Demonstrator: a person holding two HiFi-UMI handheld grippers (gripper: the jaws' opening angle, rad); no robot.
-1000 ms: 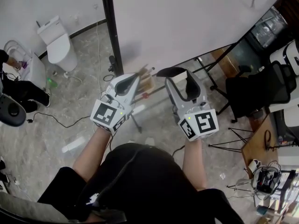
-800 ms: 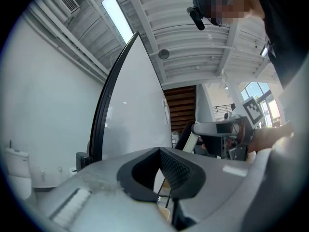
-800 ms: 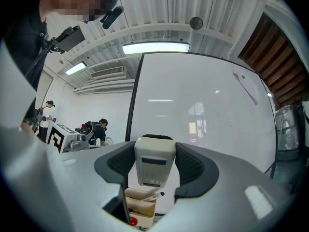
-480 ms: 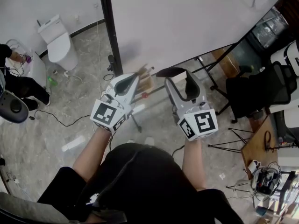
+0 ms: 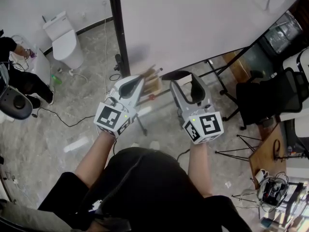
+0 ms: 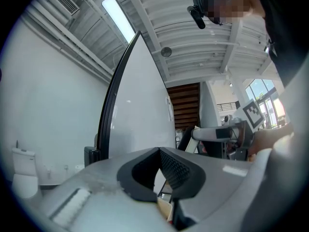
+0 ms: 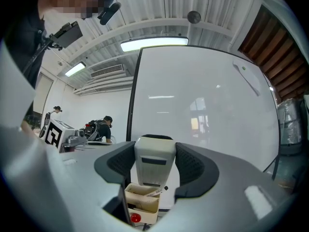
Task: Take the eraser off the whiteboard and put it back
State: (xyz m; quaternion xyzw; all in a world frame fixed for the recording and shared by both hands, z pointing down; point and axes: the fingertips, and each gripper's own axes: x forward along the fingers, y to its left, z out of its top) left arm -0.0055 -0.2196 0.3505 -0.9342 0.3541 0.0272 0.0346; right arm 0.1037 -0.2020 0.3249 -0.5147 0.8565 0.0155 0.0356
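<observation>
The eraser [image 7: 154, 167], a pale grey block with a black felt face, sits between the pads of my right gripper [image 7: 155, 154], which is shut on it. In the head view the eraser [image 5: 175, 75] is held level, just short of the whiteboard [image 5: 193, 23], and the right gripper [image 5: 184, 78] points at the board. My left gripper [image 5: 137, 80] hangs beside it, to the left. Its jaw tips meet with nothing between them in the left gripper view [image 6: 158, 152]. The whiteboard [image 7: 203, 105] fills the space ahead.
A small cardboard box [image 5: 151, 84] with markers hangs at the board's lower edge, also below the eraser in the box [image 7: 142, 199]. The board's black frame post [image 5: 118, 37] stands left. A black office chair [image 5: 263, 98], a white toilet-shaped fixture [image 5: 65, 42] and floor cables surround me.
Both grippers keep their places and the eraser stays in the right one. Only the head view has shifted slightly.
</observation>
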